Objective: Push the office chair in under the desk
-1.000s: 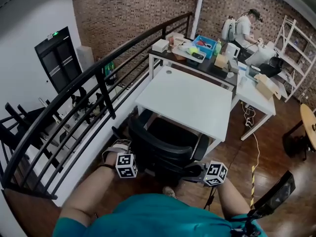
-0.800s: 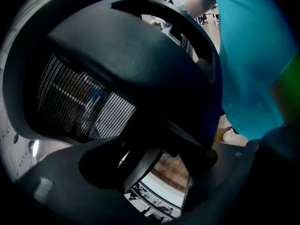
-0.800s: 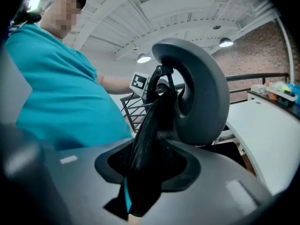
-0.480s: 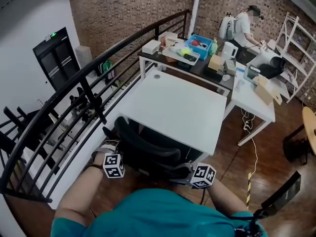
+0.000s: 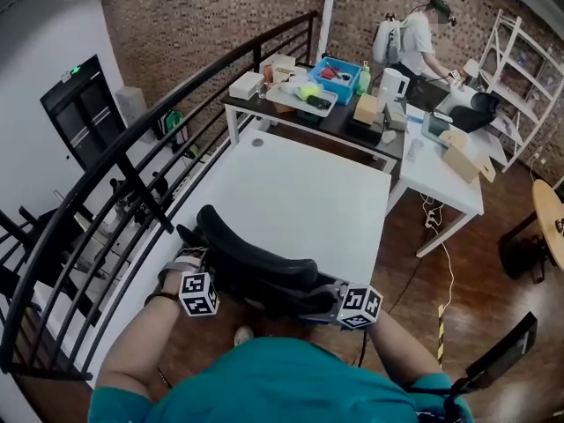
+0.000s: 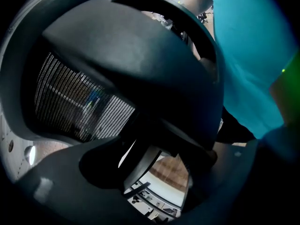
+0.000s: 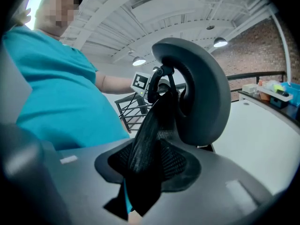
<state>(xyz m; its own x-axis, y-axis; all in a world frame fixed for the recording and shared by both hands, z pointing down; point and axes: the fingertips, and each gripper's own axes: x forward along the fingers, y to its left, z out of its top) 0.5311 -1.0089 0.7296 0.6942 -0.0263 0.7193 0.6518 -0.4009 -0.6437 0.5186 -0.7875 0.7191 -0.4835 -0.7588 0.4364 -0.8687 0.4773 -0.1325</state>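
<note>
The black office chair [image 5: 256, 267] stands at the near edge of the white desk [image 5: 300, 192]; only its curved back and headrest show, the seat is hidden beneath the desktop. My left gripper [image 5: 214, 282] holds the back's left side. In the left gripper view the mesh back [image 6: 84, 107] fills the picture and a black frame strut [image 6: 140, 158] sits between the jaws of the left gripper [image 6: 154, 172]. My right gripper [image 5: 330, 298] clamps the back's right edge. The right gripper view shows the right gripper [image 7: 140, 172] shut on that mesh edge [image 7: 150, 130], below the headrest [image 7: 201, 93].
A black railing [image 5: 132, 166] runs along the left, close to the desk. Behind the white desk stands a dark desk [image 5: 352, 122] cluttered with boxes and a blue bin [image 5: 335, 70]. A person [image 5: 414, 42] works at the back right beside another white table [image 5: 449, 174]. Wooden floor [image 5: 423, 271] lies right.
The chair has rolled forward toward the desk, and its seat has gone out of sight under the desktop. Both grippers have moved forward with the chair back, keeping their grip.
</note>
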